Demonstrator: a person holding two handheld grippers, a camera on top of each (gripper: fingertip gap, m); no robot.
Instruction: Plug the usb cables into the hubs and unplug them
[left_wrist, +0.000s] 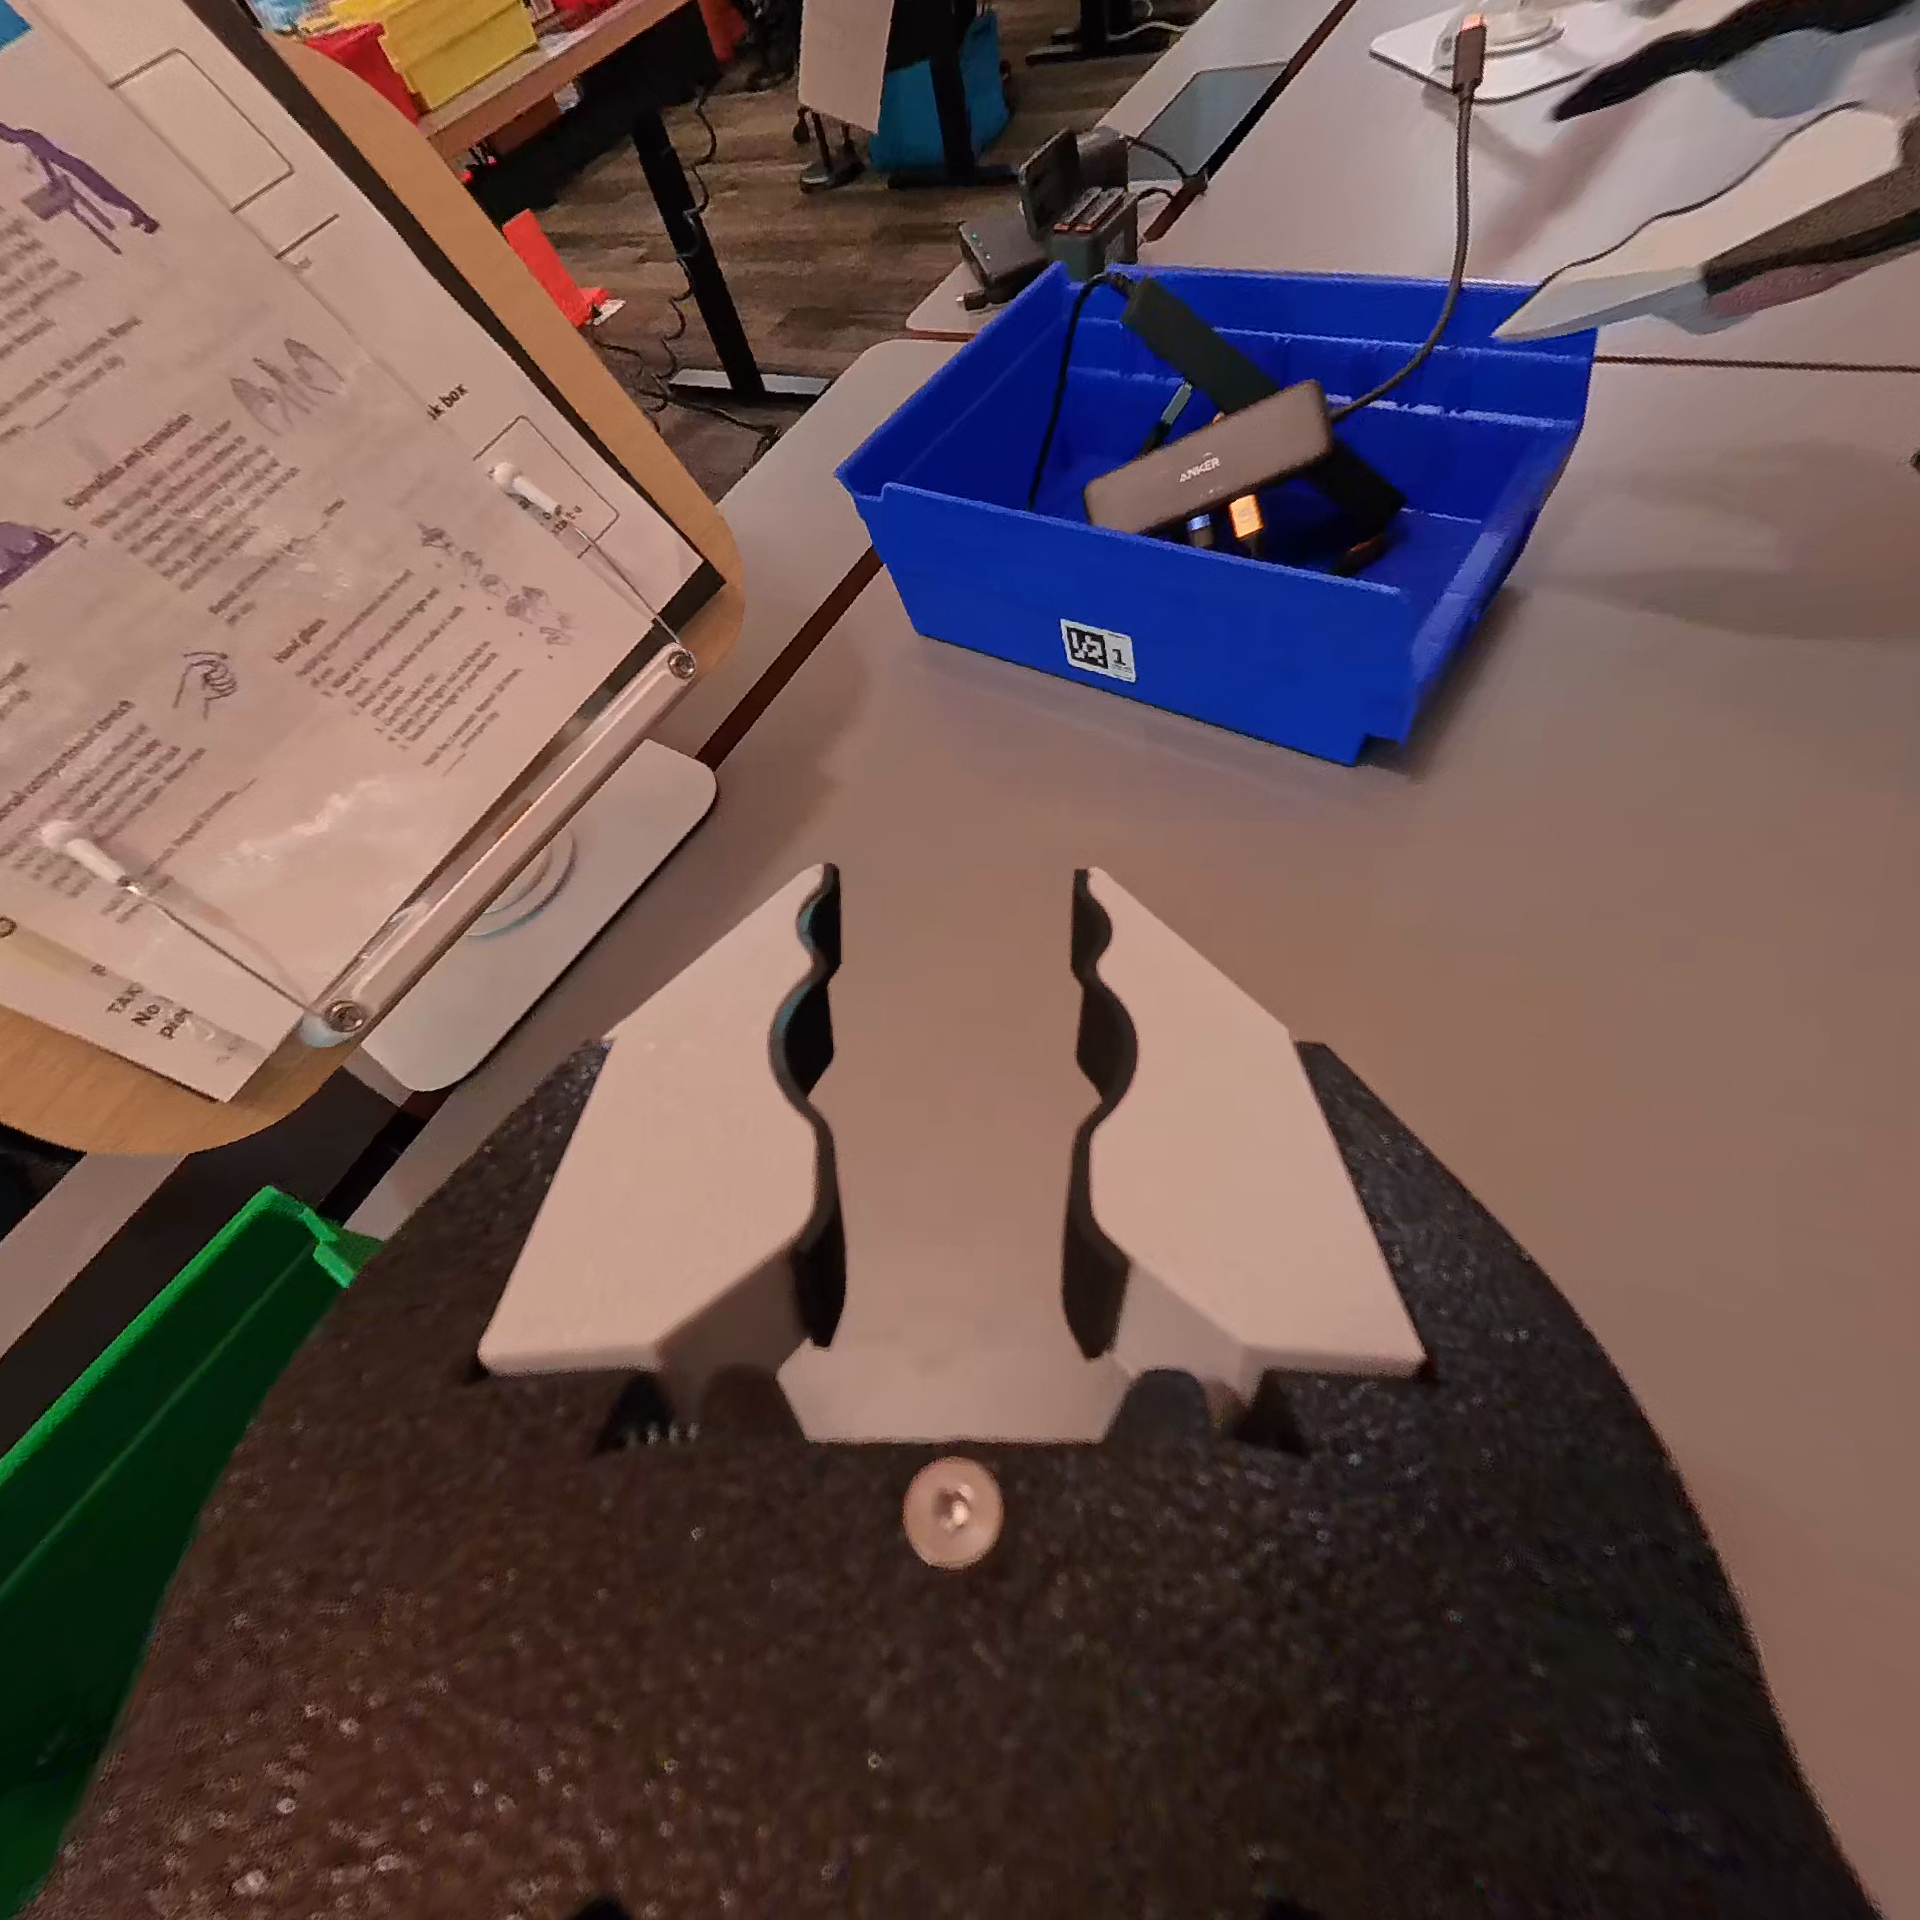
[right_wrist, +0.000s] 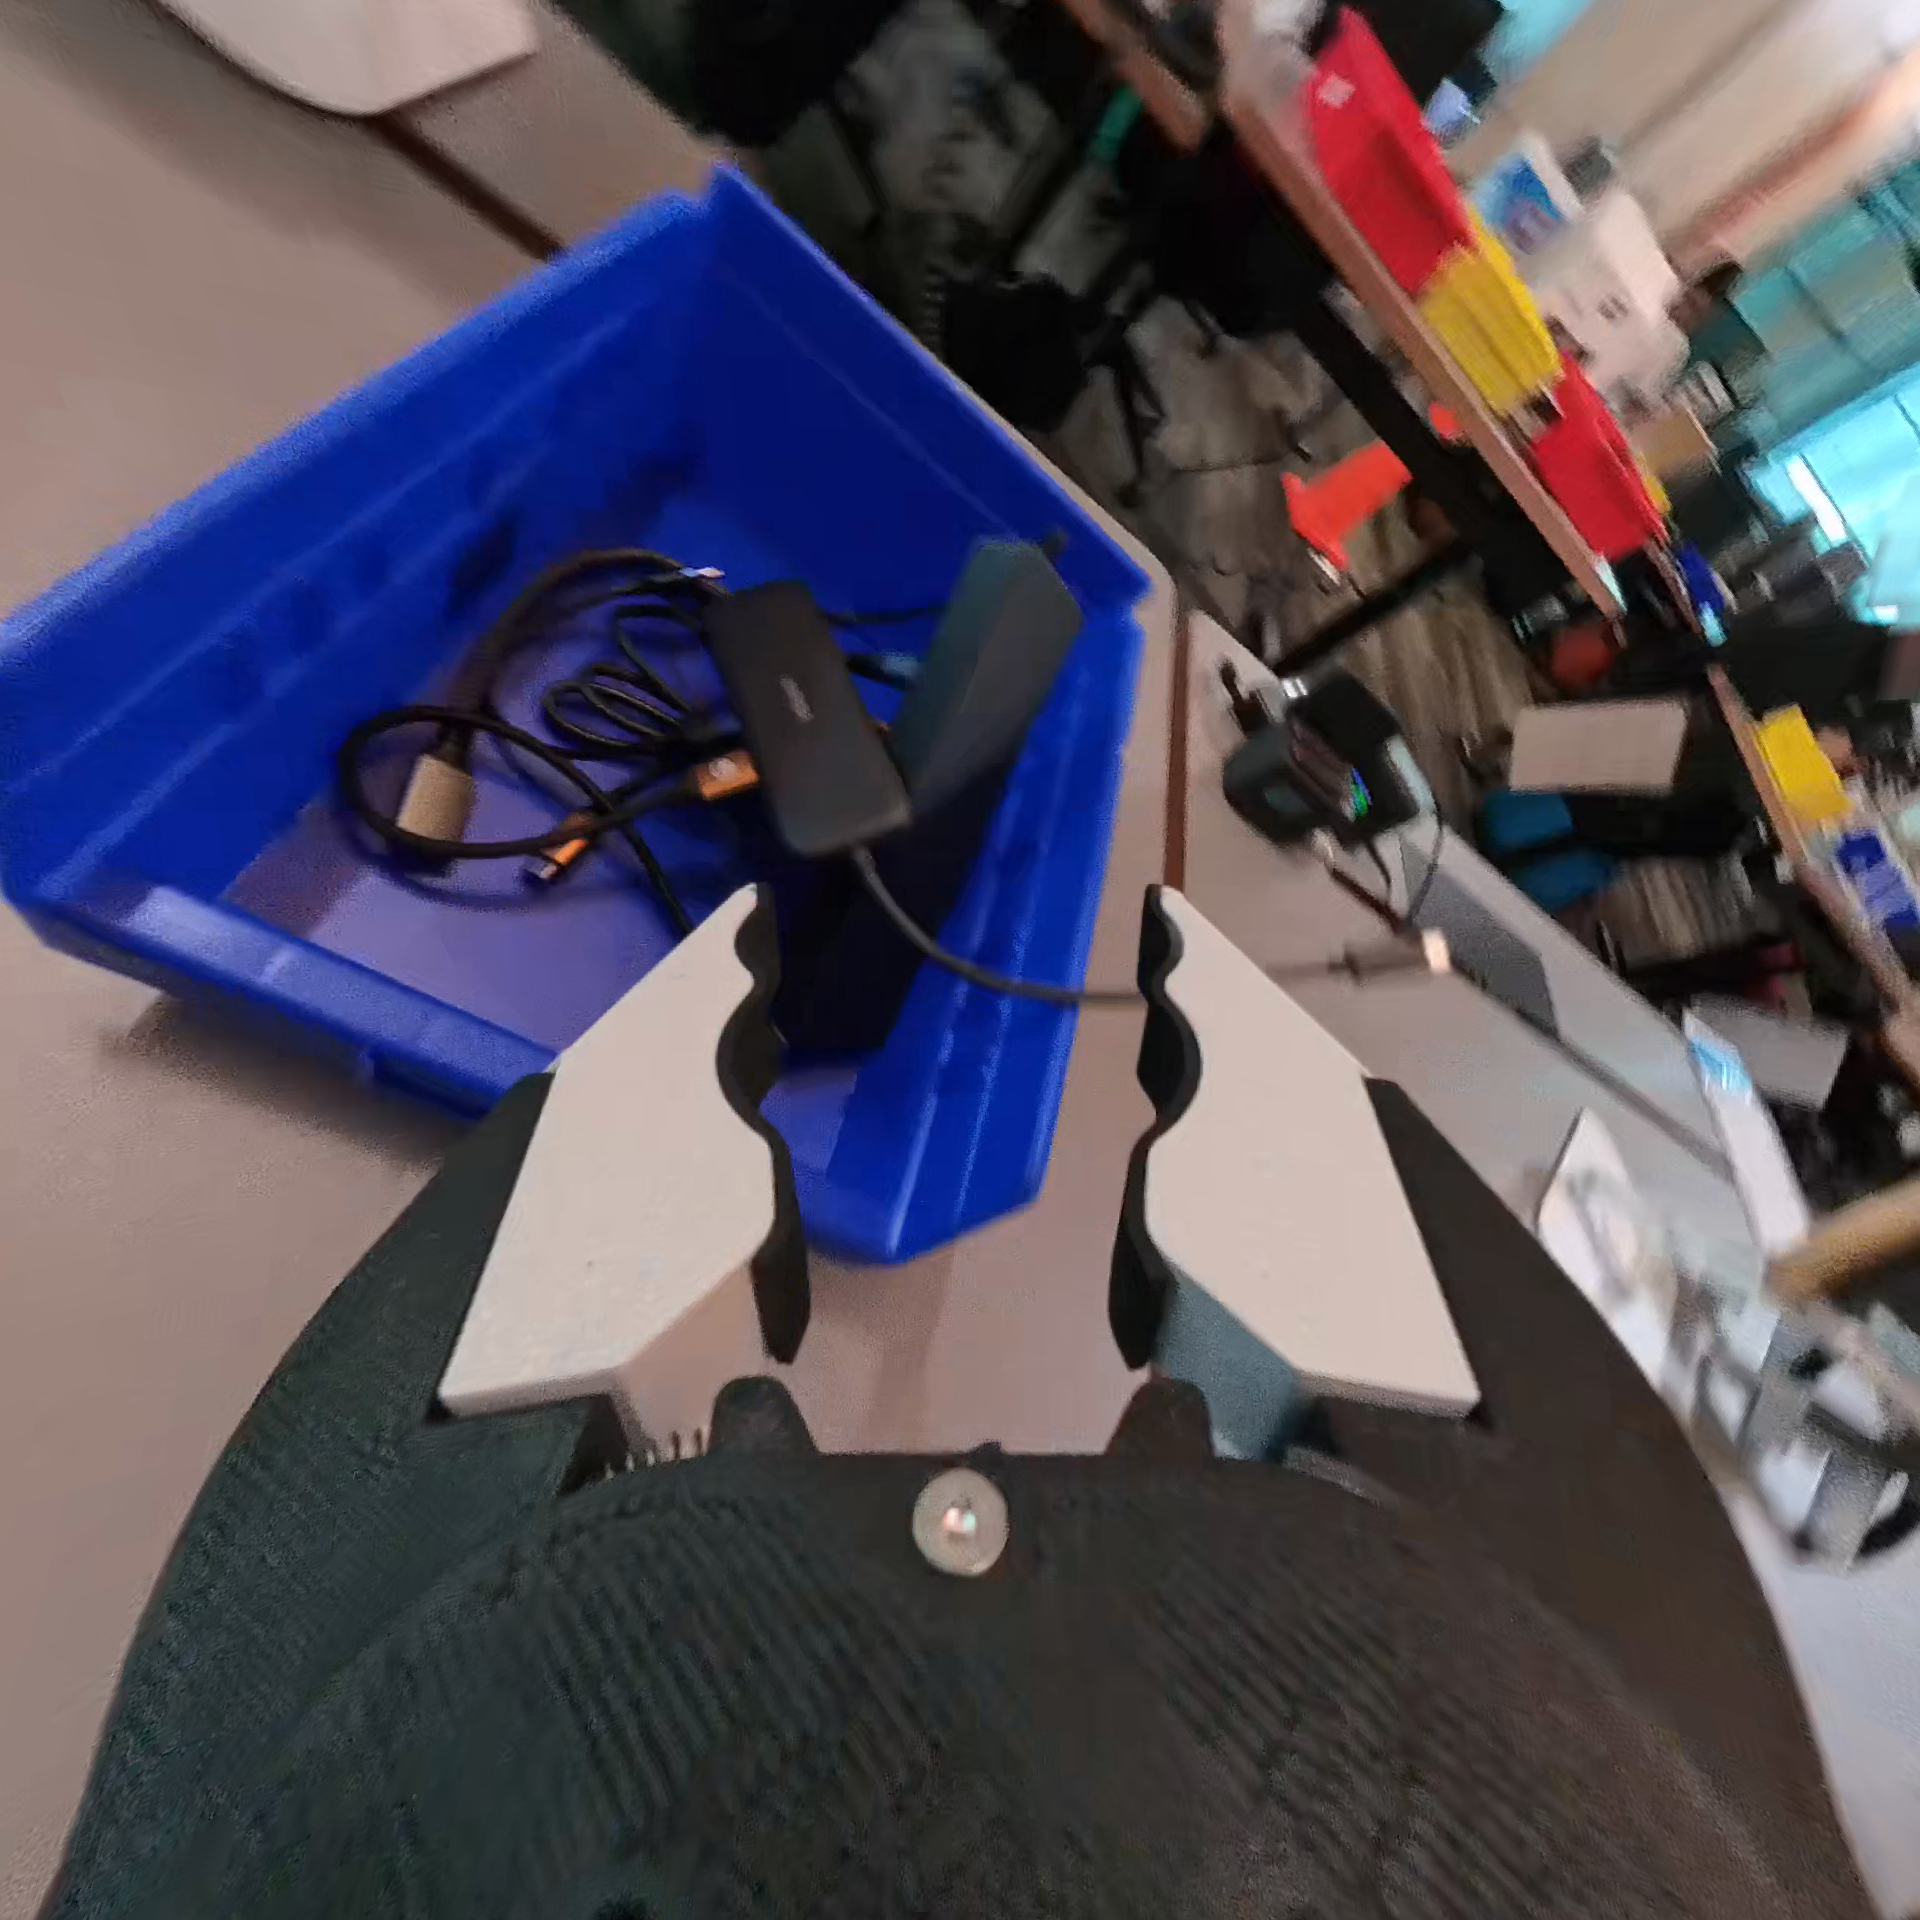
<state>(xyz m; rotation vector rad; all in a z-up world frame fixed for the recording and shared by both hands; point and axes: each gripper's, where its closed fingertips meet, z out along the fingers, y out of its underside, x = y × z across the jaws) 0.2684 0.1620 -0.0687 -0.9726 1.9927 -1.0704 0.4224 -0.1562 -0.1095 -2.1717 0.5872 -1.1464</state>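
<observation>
A blue bin (left_wrist: 1195, 623) stands on the grey table and holds two hubs. A grey hub (left_wrist: 1210, 462) leans on a long black hub (left_wrist: 1247, 384), with orange plugs under it. A thin cable (left_wrist: 1455, 208) runs from the grey hub over the bin's far wall onto the table. My left gripper (left_wrist: 956, 883) is open and empty, low over the table, short of the bin. My right gripper (right_wrist: 951, 904) is open and empty above the bin's (right_wrist: 312, 966) corner. The grey hub (right_wrist: 805, 717), the black hub (right_wrist: 987, 675) and coiled cables (right_wrist: 582, 707) lie just ahead of it. The right gripper also shows in the left wrist view (left_wrist: 1548, 218).
A stand with a laminated sheet (left_wrist: 312, 623) is at the left, close to my left gripper. A green bin (left_wrist: 156, 1455) sits at the lower left. Chargers (left_wrist: 1081, 218) lie on the neighbouring table behind the blue bin. A white stand base (left_wrist: 1486, 62) is at the back.
</observation>
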